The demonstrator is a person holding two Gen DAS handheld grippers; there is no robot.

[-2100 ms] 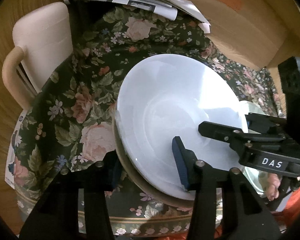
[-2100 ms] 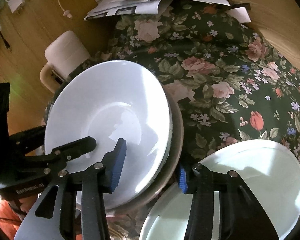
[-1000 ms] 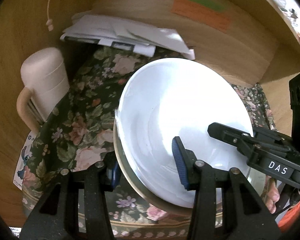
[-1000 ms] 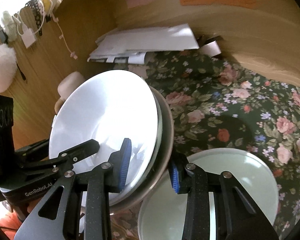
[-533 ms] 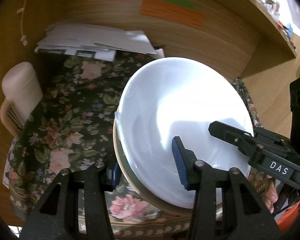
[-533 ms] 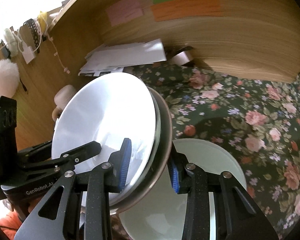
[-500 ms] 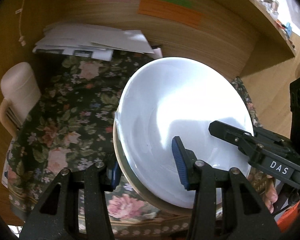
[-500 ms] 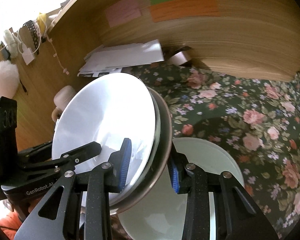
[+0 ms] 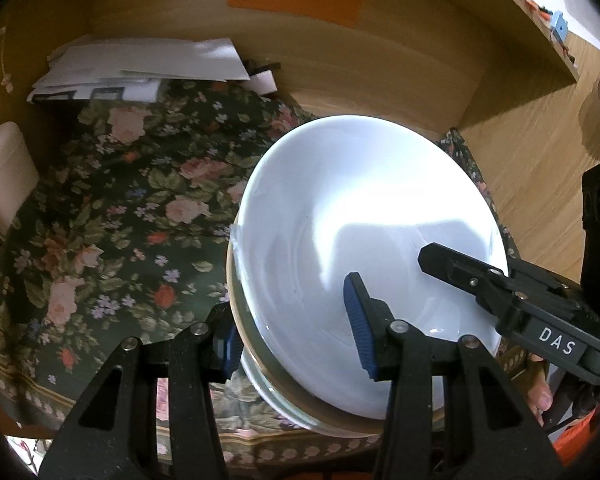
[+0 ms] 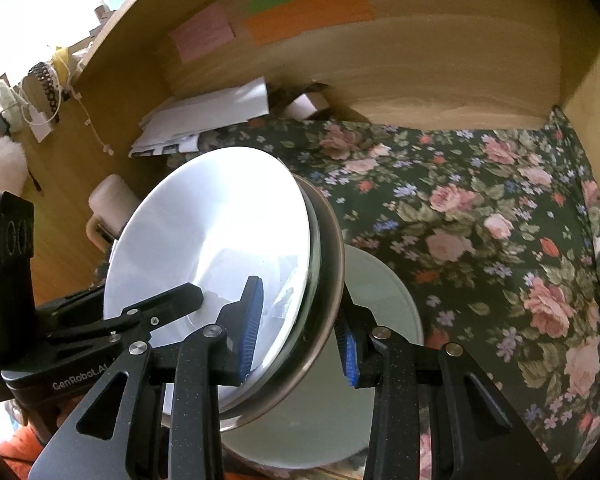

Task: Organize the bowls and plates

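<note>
A stack of a white bowl (image 9: pixel 364 232) nested in a tan-rimmed dish (image 9: pixel 236 308) is held in the air, tilted, above the floral cloth. My left gripper (image 9: pixel 296 332) is shut on the stack's near rim. My right gripper (image 10: pixel 300 336) is shut on the opposite rim; the white bowl (image 10: pixel 216 240) and the brown rim (image 10: pixel 334 264) sit between its blue pads. A pale green plate (image 10: pixel 380 320) lies on the cloth under the stack.
The floral cloth (image 9: pixel 100 216) covers a wooden shelf bay with a back wall bearing coloured notes (image 10: pixel 308 12). A pile of papers (image 9: pixel 140 68) lies at the back left. A cream mug (image 10: pixel 112 204) stands at the left.
Both grippers have lifted the bowl stack up and towards me, off the cloth. The papers, mug and green plate now look farther away.
</note>
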